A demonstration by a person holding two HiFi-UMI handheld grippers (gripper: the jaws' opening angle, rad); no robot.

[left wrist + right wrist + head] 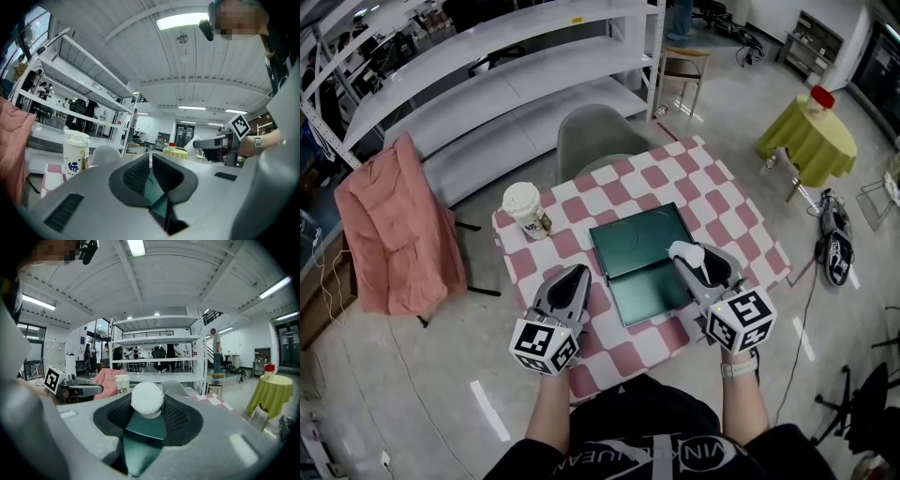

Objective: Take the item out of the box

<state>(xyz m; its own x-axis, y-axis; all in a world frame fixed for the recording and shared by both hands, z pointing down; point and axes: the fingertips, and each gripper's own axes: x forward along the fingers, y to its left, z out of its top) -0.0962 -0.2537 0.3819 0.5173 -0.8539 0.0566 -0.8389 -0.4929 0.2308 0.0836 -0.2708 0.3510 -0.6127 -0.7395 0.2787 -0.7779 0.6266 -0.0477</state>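
Observation:
A dark green flat box (630,242) lies open on the checkered table (727,211). My right gripper (689,255) hovers over the box's right edge and is shut on a white round item (684,250). In the right gripper view the white item (147,399) sits between the ribbed pads (176,418), with the green box (144,430) below. My left gripper (575,278) hangs just left of the box, its jaws close together with nothing between them. Through their narrow gap in the left gripper view a sliver of green box (158,200) shows; the right gripper (206,143) appears at the right.
A white paper cup (523,208) stands at the table's far left corner. A grey chair (600,136) is tucked behind the table. A pink cloth (398,225) hangs to the left, white shelving (506,66) stands behind, and a green-draped small table (808,136) is at the right.

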